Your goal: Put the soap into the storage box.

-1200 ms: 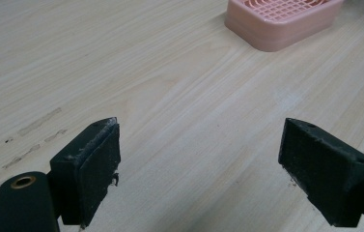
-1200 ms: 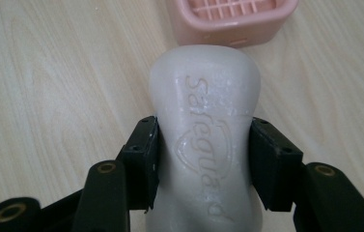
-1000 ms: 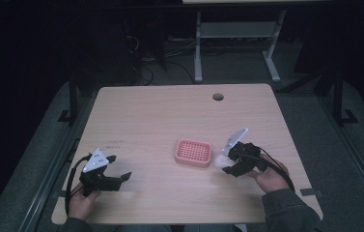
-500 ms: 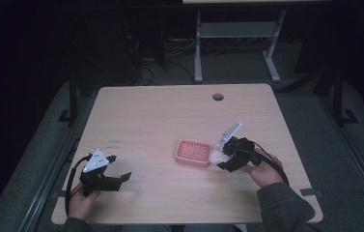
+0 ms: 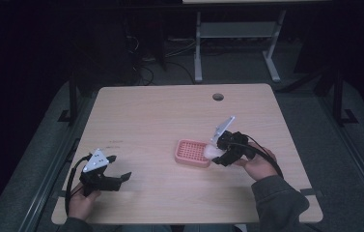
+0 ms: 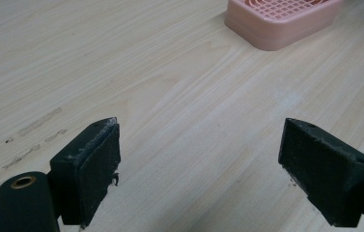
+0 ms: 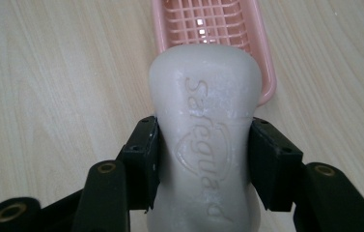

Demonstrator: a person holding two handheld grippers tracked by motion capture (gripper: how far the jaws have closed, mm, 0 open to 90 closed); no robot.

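Note:
A white bar of soap (image 7: 203, 125) with raised lettering is clamped between the black jaws of my right gripper (image 7: 203, 159), which is shut on it. In the high view that gripper (image 5: 217, 155) holds the soap (image 5: 212, 152) just over the right end of a pink slotted soap dish (image 5: 192, 152) lying mid-table. The dish (image 7: 203, 24) sits right beyond the soap in the right gripper view. My left gripper (image 5: 120, 170) rests near the table's front left corner, open, with bare wood between its pads (image 6: 92, 169). The dish (image 6: 278, 21) lies far ahead of it.
The wooden table (image 5: 160, 121) has a round cable hole (image 5: 217, 96) near its back edge. Behind the table, on the dark floor, stand a metal frame (image 5: 232, 43) and loose cables (image 5: 146, 63).
My right gripper has carried the soap leftward and slightly up, from beside the dish's right end to over its edge. The left gripper has stayed put.

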